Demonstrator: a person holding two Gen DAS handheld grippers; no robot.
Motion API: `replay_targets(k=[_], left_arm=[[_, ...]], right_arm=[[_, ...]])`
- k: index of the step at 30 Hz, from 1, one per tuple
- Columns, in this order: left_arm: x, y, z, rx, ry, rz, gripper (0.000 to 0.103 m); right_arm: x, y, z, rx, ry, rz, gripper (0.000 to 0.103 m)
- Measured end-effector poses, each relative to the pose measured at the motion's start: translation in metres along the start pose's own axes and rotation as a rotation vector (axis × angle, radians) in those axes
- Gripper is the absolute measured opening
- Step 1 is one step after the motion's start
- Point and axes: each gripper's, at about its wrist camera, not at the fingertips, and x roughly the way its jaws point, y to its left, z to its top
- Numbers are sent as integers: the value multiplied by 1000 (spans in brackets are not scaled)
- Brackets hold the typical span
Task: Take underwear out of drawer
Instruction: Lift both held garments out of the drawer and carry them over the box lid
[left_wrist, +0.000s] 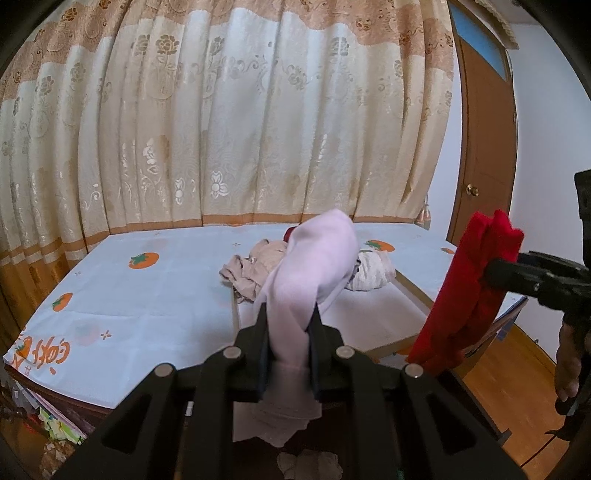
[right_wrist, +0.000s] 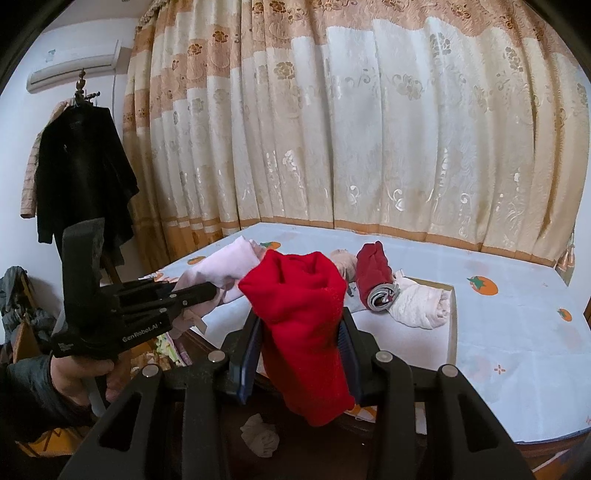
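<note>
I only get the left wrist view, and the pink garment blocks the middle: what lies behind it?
Observer: A dark red rolled garment with a grey band, beside a cream one.
Operator: Are the right tongs clamped on the red garment?
Observer: Yes, their pads press it from both sides, and it hangs below them.
Operator: What's past the curtain's left end?
Observer: A black coat hangs on a stand there.

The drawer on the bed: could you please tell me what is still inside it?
In the drawer lie a dark red roll, a cream bundle and a beige piece. The held red garment and pink garment cover anything lying nearer.
</note>
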Motion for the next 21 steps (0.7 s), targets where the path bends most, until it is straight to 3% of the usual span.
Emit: replay_targets(k=[21], left_arm=[[50, 10, 12, -32, 77, 11, 15]], right_arm=[[66, -11, 32, -40, 100, -30, 42]])
